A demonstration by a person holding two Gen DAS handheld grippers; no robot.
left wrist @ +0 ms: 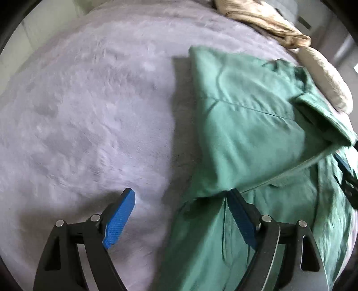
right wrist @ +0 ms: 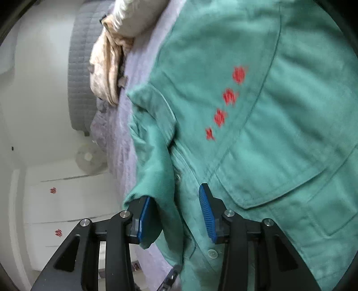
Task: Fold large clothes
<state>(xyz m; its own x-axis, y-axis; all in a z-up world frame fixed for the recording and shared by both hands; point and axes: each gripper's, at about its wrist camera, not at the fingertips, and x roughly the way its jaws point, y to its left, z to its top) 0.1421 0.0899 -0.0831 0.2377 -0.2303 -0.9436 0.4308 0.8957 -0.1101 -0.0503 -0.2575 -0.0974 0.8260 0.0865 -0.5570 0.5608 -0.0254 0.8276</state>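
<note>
Your left gripper (left wrist: 181, 197) hangs with its jaws wide apart at the bottom of the frame, over the grey blanket (left wrist: 78, 112) beside the green jacket (left wrist: 250, 125) filling the right half. Your right gripper (right wrist: 174, 201) is spread too, jacket cloth (right wrist: 268, 134) draped loose between its blue pads (right wrist: 207, 210)

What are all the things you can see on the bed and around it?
Jacket: one, green, spread on the bed, partly folded, red stitched characters on its chest, a pale button near the front edge.
Blanket: one, fuzzy lilac-grey, covering the bed under the jacket.
Crumpled cloth: one, tan, at the far end of the bed.
Pillow: one, cream, beside the tan cloth.
Headboard: one, grey quilted, behind the bed.
Cabinet: white, small red marks, against the wall.
Left gripper: black, blue pads, open, one finger on the jacket.
Right gripper: black, blue pads, open around a jacket fold.
</note>
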